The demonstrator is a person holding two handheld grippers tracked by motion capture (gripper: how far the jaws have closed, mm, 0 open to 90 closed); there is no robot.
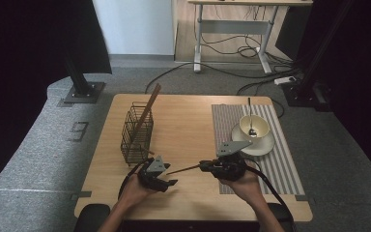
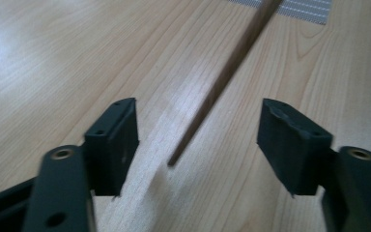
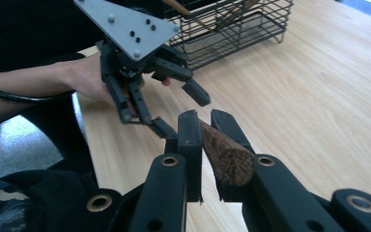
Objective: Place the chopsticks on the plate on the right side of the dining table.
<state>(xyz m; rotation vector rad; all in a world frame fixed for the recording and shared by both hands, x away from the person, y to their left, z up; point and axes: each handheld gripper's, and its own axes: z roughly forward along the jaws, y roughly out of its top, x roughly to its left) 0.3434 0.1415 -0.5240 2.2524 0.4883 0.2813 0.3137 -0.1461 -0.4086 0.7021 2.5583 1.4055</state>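
Note:
A dark wooden chopstick (image 1: 183,169) hangs level just above the wooden table (image 1: 188,121) near its front edge. My right gripper (image 1: 204,166) is shut on its thick end (image 3: 224,154), and the thin end points left. My left gripper (image 1: 170,178) faces it from the left with its jaws apart. In the left gripper view the chopstick's thin tip (image 2: 222,79) reaches in between the two black jaws of the left gripper (image 2: 198,140) and touches neither pad. The right gripper view looks along the right gripper (image 3: 204,118) to the left gripper (image 3: 181,108) just beyond the stick.
A black wire basket (image 1: 137,130) stands at the table's left with a second chopstick (image 1: 149,104) leaning out of it. On the striped placemat (image 1: 285,164) at the right, a cream bowl (image 1: 258,123) with a spoon (image 1: 251,129) sits on a saucer (image 1: 265,145).

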